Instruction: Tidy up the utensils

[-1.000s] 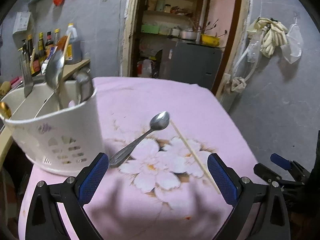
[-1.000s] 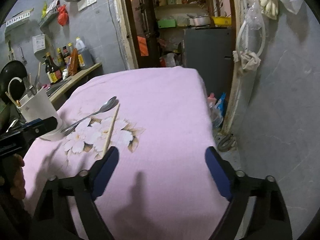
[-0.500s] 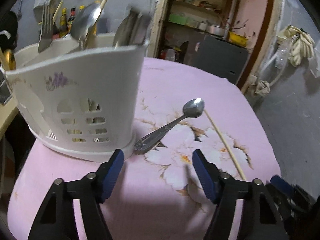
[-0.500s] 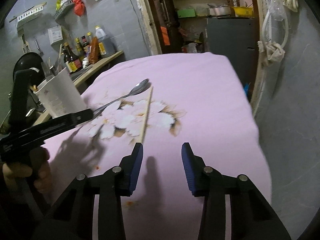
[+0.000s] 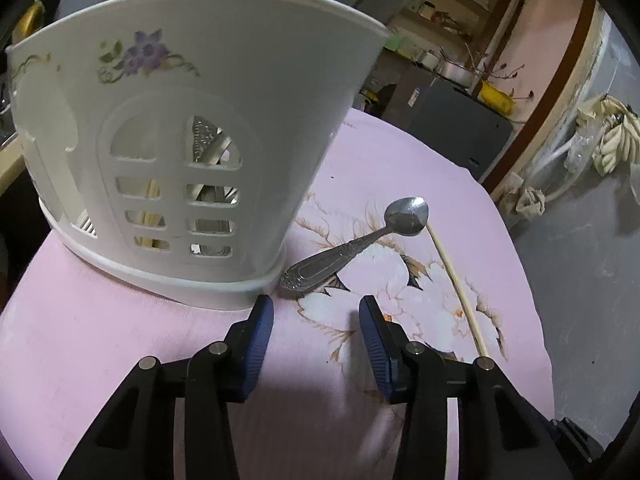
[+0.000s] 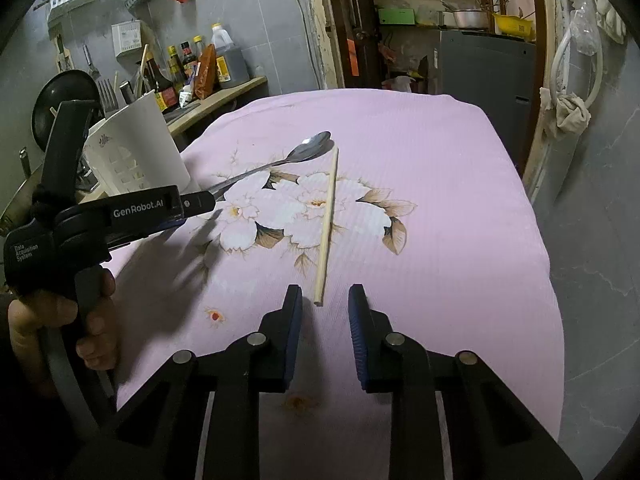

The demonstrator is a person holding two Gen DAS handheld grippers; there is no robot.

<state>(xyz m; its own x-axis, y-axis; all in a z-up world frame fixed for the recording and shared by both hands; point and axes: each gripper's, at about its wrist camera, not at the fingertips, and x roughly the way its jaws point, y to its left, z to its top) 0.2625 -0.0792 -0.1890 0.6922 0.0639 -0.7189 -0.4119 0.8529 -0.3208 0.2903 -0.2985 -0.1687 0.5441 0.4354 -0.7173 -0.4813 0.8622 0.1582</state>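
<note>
A metal spoon (image 5: pixel 352 246) lies on the pink flowered cloth (image 5: pixel 120 344), its handle end next to the base of a white utensil holder (image 5: pixel 192 120) that holds several utensils. A single wooden chopstick (image 5: pixel 456 280) lies to the spoon's right. My left gripper (image 5: pixel 316 312) is open and empty, just short of the spoon's handle. In the right wrist view the chopstick (image 6: pixel 328 220) points at my right gripper (image 6: pixel 320 300), which is open and empty with the chopstick's near end between its fingertips. The spoon (image 6: pixel 280 162), holder (image 6: pixel 136 148) and left gripper's body (image 6: pixel 120 216) show there too.
A counter with sauce bottles (image 6: pixel 200 68) stands behind the holder. A doorway with shelves (image 6: pixel 420 20) and a dark cabinet (image 6: pixel 484 64) lie beyond the table's far edge. The cloth's right edge (image 6: pixel 548 260) drops to a grey floor.
Both grippers have moved in and narrowed their jaws. The left one has come down low beside the holder toward the spoon handle. The right one has advanced to the chopstick's near end.
</note>
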